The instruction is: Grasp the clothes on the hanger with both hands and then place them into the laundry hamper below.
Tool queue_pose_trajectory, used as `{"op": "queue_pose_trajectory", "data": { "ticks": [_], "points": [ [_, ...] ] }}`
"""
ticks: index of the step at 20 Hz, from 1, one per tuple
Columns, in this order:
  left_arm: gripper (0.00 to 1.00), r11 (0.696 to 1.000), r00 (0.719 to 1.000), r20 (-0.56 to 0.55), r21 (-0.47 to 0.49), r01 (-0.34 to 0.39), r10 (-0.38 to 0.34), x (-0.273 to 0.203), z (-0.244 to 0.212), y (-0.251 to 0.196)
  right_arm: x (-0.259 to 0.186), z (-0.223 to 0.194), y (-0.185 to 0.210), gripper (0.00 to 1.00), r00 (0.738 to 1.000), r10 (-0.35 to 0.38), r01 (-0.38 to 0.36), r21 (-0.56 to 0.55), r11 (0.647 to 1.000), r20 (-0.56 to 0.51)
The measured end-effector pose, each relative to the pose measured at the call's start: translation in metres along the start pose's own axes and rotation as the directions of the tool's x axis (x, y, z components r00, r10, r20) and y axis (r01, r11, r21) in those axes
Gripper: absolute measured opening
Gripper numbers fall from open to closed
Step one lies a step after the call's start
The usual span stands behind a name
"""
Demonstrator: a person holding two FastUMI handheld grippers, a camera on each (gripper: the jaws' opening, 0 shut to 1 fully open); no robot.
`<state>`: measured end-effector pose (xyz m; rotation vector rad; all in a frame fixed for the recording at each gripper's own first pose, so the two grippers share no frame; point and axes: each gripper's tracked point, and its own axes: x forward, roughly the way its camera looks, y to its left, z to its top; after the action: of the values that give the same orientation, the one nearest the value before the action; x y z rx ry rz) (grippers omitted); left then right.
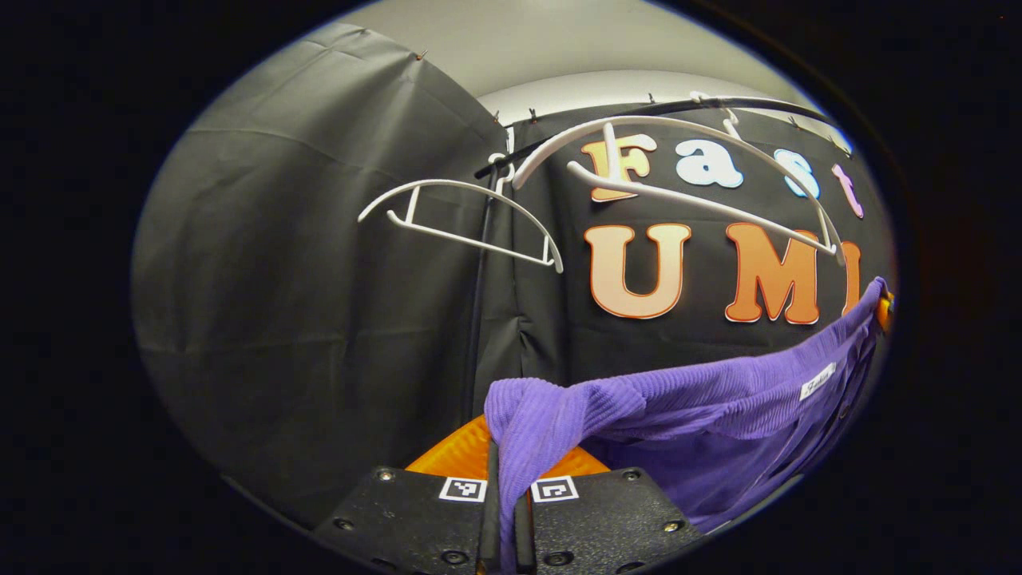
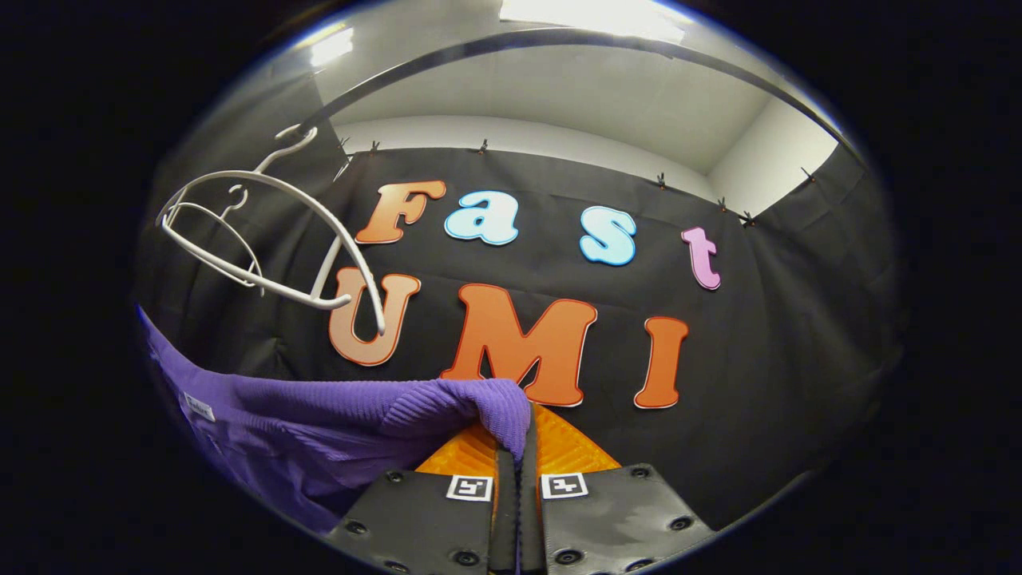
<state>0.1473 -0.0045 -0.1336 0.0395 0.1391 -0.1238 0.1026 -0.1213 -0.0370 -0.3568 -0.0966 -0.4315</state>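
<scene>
- The laundry hamper cannot be made out; the lower part of the purple garment (image 1: 703, 407) is cut off at the view's rim, so its full length is unknown
- In the left gripper view the left hand-held gripper (image 1: 505, 511) is clamped on one corner of the garment, cloth bunched over its closed fingers
- In the right gripper view the right hand-held gripper (image 2: 519, 495) is pinched on the opposite corner of that garment (image 2: 335, 431)
- The garment hangs stretched between both grippers, its long axis running roughly sideways, sagging below the held edge
- Two white hangers (image 1: 471, 224) hang bare on the dark rail (image 1: 718, 108) above, tilted, well apart from the garment, in front of the black cloth wall (image 1: 319, 319)
</scene>
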Motion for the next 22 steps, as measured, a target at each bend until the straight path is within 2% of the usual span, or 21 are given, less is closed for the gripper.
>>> {"op": "queue_pose_trajectory", "data": {
  "ticks": [1,2,5,8,9,10,12,15,17,18,20,22],
  "points": [
    [0.05,1.0,1.0,-0.007,-0.017,0.006,-0.006,-0.008,-0.001,-0.003,-0.006,0.001,0.006,0.08,1.0,0.028,-0.028,0.021,0.999,-0.01],
    [0.09,0.999,1.0,-0.014,-0.028,0.017,-0.017,-0.016,-0.001,-0.007,-0.012,0.0,0.013,0.08,0.998,0.056,-0.056,0.037,0.998,-0.021],
    [0.09,0.998,0.998,-0.029,-0.022,0.061,-0.062,-0.033,-0.003,-0.025,-0.026,-0.008,0.032,0.09,0.988,0.143,-0.141,0.042,0.989,-0.062],
    [0.09,0.993,0.991,-0.054,-0.011,0.119,-0.119,-0.044,-0.016,-0.045,-0.046,-0.025,0.064,0.09,0.956,0.271,-0.264,0.073,0.962,-0.116],
    [0.09,0.991,0.989,-0.067,-0.011,0.134,-0.135,-0.047,-0.021,-0.052,-0.053,-0.033,0.071,0.04,0.944,0.299,-0.289,0.084,0.954,-0.141],
    [0.09,0.988,0.985,-0.079,-0.013,0.153,-0.154,-0.046,-0.026,-0.06,-0.058,-0.04,0.077,0.09,0.935,0.315,-0.303,0.095,0.948,-0.165],
    [0.09,0.98,0.974,-0.106,-0.027,0.199,-0.201,-0.045,-0.035,-0.078,-0.066,-0.058,0.088,0.09,0.911,0.35,-0.328,0.13,0.936,-0.219],
    [0.07,0.958,0.94,-0.184,-0.075,0.277,-0.287,-0.054,-0.059,-0.107,-0.082,-0.091,0.105,0.09,0.862,0.396,-0.351,0.19,0.917,-0.318],
    [0.09,0.945,0.913,-0.245,-0.113,0.307,-0.326,-0.058,-0.079,-0.127,-0.09,-0.118,0.112,0.09,0.815,0.421,-0.36,0.221,0.906,-0.397],
    [0.07,0.94,0.898,-0.279,-0.13,0.317,-0.341,-0.058,-0.09,-0.134,-0.095,-0.131,0.117,0.09,0.784,0.446,-0.374,0.246,0.894,-0.431],
    [0.07,0.927,0.856,-0.356,-0.148,0.345,-0.376,-0.065,-0.114,-0.148,-0.11,-0.153,0.125,0.09,0.724,0.482,-0.377,0.302,0.875,-0.493],
    [0.08,0.913,0.799,-0.444,-0.151,0.379,-0.405,-0.074,-0.138,-0.161,-0.12,-0.175,0.134,0.09,0.678,0.494,-0.359,0.341,0.869,-0.545]
  ]
}}
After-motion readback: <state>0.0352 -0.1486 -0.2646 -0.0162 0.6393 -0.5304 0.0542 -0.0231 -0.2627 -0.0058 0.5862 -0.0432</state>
